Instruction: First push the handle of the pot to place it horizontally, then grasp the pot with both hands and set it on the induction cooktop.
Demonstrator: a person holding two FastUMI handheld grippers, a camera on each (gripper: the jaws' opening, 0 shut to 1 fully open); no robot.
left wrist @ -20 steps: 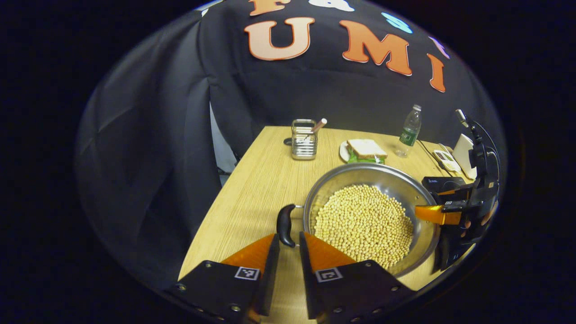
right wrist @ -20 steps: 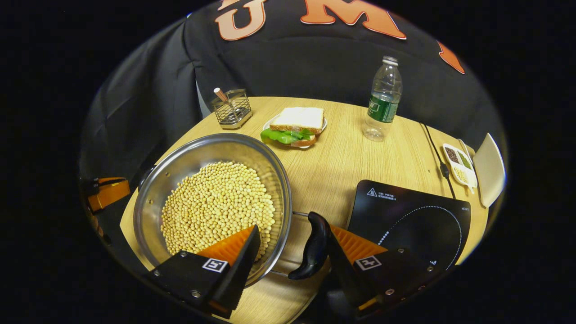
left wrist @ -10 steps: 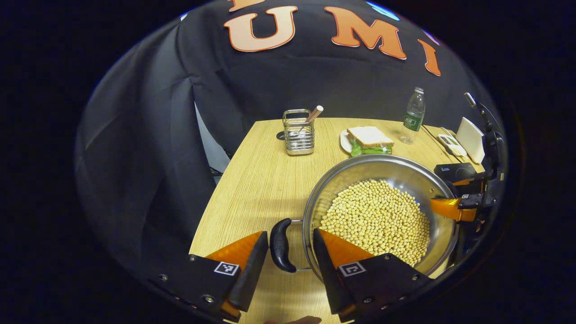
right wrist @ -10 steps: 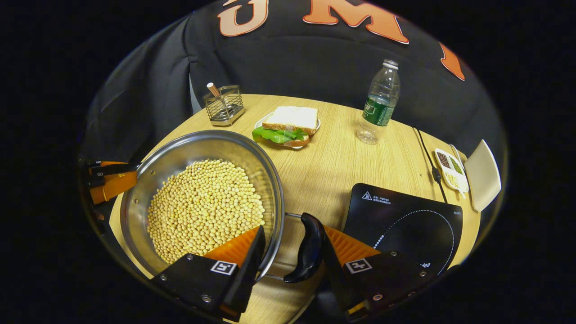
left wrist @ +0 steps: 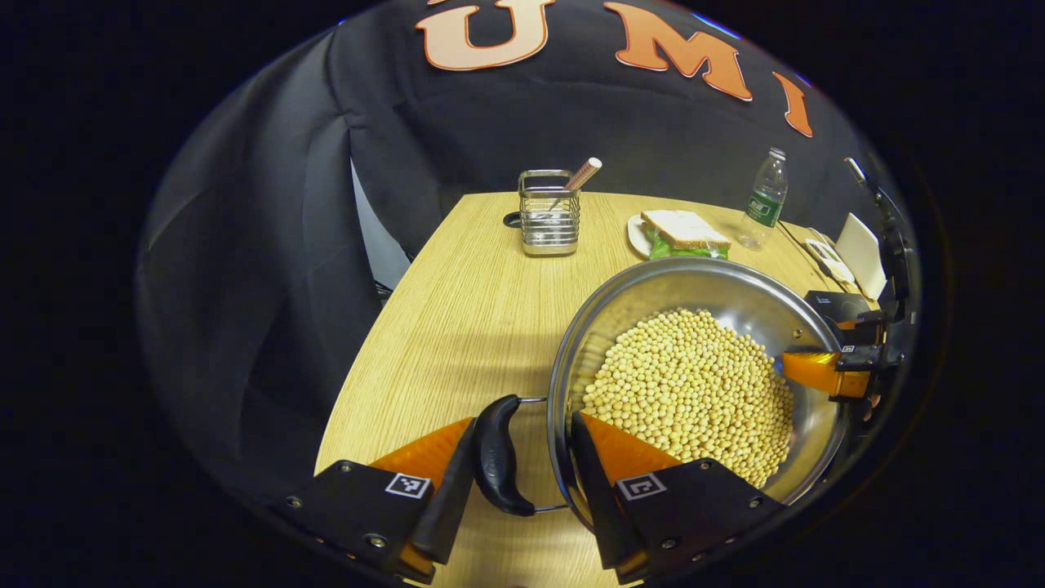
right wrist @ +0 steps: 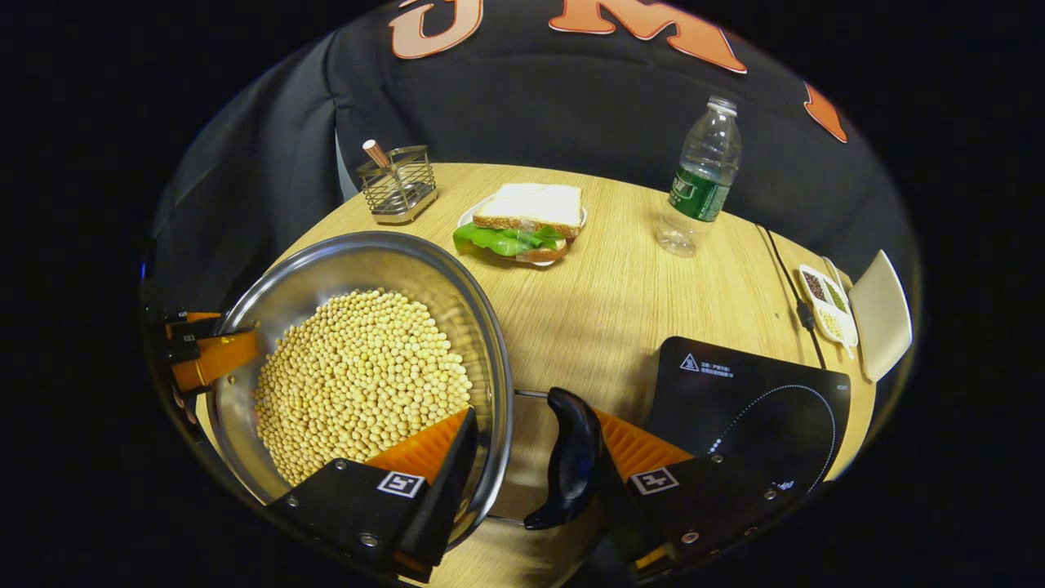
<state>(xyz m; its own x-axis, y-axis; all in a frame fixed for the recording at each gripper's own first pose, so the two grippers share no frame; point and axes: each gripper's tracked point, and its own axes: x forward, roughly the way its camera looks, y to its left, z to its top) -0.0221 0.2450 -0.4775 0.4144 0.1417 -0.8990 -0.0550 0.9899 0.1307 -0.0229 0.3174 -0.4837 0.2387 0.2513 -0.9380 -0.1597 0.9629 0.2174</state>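
A steel pot (left wrist: pixel 653 282) full of soybeans (left wrist: pixel 694 384) sits at the near left of the wooden table (left wrist: pixel 457 327). My left gripper (left wrist: pixel 522 418) straddles its left black handle (left wrist: pixel 495 465). One finger presses the handle's outside and the other lies against the pot's inner wall. My right gripper (right wrist: pixel 535 415) holds the other side of the pot (right wrist: pixel 343 245) the same way, with the right black handle (right wrist: pixel 571 457) against its outer finger. The black induction cooktop (right wrist: pixel 751 400) lies just right of the pot. Each gripper appears across the pot: the right gripper (left wrist: pixel 824 371), the left gripper (right wrist: pixel 208 359).
At the back of the table stand a wire holder (left wrist: pixel 549 214) with a stick in it, a sandwich on a plate (right wrist: pixel 522 220) and a water bottle (right wrist: pixel 702 188). A small dish of grains (right wrist: pixel 826 304), a white lid (right wrist: pixel 882 314) and a cable (right wrist: pixel 784 269) are at the far right.
My left gripper widened, moved forward and now has the left handle and pot rim between its fingers. The right gripper kept its hold; both views shifted slightly with the pot.
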